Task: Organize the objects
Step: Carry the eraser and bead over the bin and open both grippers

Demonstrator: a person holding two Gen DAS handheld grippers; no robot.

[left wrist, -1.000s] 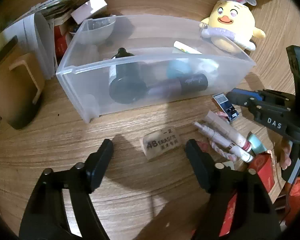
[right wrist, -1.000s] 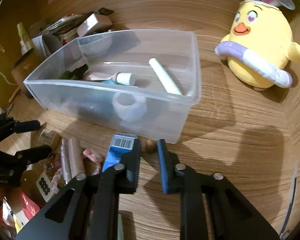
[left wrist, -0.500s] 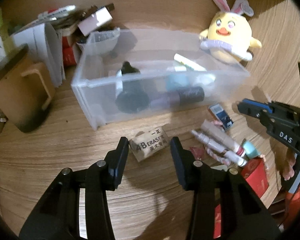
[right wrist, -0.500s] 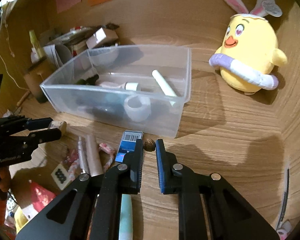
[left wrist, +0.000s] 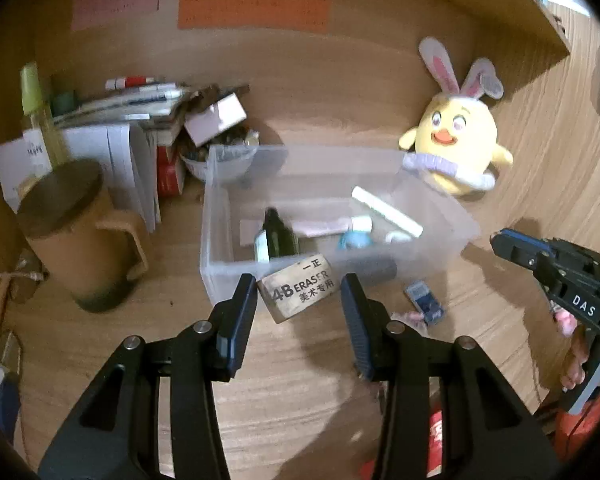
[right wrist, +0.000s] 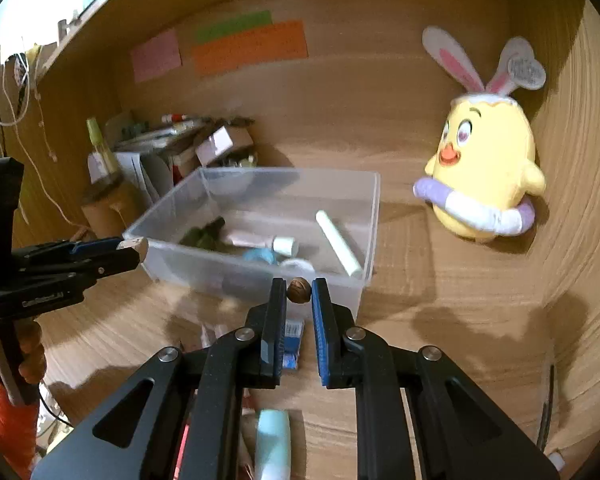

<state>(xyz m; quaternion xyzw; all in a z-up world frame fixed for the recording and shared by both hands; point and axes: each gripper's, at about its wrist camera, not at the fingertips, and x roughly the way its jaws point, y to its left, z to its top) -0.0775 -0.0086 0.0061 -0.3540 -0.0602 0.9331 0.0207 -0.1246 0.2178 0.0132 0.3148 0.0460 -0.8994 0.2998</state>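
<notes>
Bin (left wrist: 220,240) lies straight ahead of both grippers; left fingers (left wrist: 242,300) pinch eraser (left wrist: 298,292) crosswise, right fingers (right wrist: 320,304) pinch nut (right wrist: 299,290).

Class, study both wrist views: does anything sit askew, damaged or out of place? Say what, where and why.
The eraser sits tilted between the left gripper fingers, its edges grubby and worn. Loose items, such as a blue packet, still lie on the desk outside the bin.

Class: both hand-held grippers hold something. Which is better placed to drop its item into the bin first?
Probably right: its nut sits at the bin's near wall. The left holds the eraser slightly short of it.
</notes>
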